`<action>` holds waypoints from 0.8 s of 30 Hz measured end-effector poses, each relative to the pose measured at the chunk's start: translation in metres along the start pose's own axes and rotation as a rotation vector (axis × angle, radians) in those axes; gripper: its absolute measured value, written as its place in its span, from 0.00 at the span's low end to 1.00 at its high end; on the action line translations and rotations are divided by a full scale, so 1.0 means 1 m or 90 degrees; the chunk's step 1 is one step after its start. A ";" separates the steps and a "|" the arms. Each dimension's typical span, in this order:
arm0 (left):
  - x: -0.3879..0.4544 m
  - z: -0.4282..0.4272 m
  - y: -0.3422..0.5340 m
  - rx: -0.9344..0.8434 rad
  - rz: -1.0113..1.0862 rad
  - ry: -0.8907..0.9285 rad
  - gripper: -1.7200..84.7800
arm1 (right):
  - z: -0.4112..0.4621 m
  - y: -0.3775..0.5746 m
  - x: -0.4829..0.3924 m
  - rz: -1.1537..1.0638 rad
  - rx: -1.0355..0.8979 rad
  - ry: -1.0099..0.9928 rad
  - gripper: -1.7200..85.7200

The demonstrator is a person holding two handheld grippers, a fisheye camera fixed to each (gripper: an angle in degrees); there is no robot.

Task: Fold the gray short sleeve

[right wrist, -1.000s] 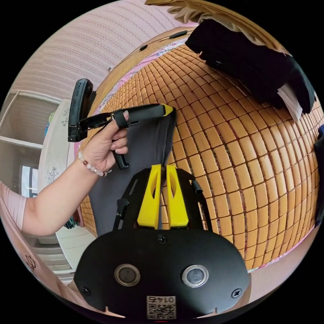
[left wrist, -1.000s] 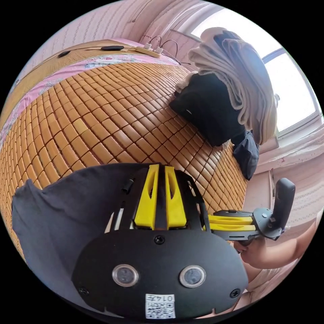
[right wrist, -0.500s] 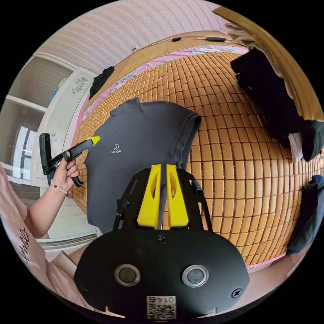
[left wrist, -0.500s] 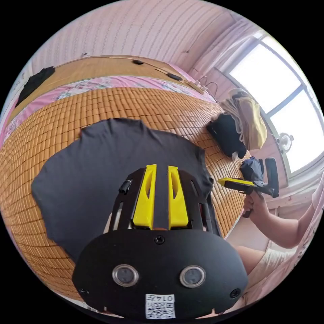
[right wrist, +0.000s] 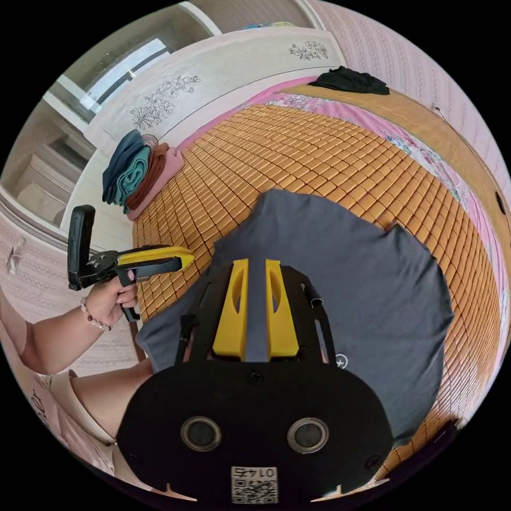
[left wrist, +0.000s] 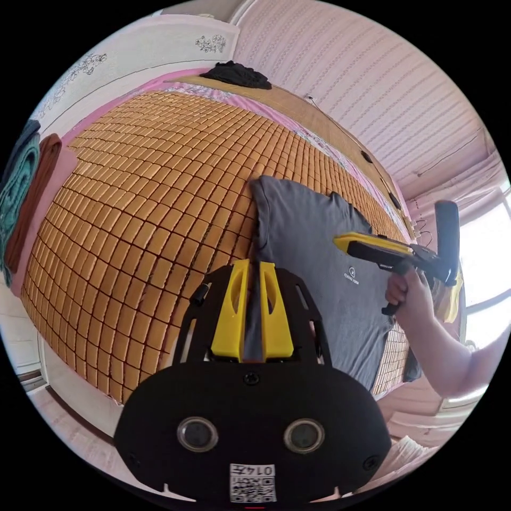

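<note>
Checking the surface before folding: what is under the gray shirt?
The gray shirt lies spread on the bamboo mat. Whatever else might sit beneath the fabric is covered.

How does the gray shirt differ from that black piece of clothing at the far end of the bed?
The gray shirt lies spread out flat, while the black clothing sits bunched in a heap. The gray shirt rests on the tiled bamboo mat; the black clothing lies beyond the mat's far edge. Both are clothes lying on the bed.

Both views look down, seemingly close, sharing shirt (left wrist: 314, 255).
</note>
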State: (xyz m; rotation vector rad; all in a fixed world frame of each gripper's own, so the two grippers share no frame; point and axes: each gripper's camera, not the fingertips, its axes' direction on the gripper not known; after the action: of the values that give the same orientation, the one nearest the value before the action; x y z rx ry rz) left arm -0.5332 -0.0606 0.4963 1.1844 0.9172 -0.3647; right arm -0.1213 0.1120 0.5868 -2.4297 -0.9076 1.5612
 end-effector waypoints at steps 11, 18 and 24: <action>-0.028 0.007 -0.031 -0.020 -0.027 0.064 0.11 | 0.102 -0.135 -0.040 -0.068 -0.091 0.089 0.11; -0.022 0.004 -0.031 -0.020 0.014 0.055 0.06 | 0.120 -0.150 -0.022 -0.046 -0.091 0.096 0.03; 0.005 -0.023 -0.021 0.060 0.117 0.080 0.06 | 0.043 -0.104 0.016 0.059 0.078 0.004 0.03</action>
State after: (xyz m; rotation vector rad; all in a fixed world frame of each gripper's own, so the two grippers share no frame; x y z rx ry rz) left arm -0.5543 -0.0464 0.4775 1.3792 0.8982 -0.1879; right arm -0.1972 0.1962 0.5963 -2.4218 -0.6858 1.5874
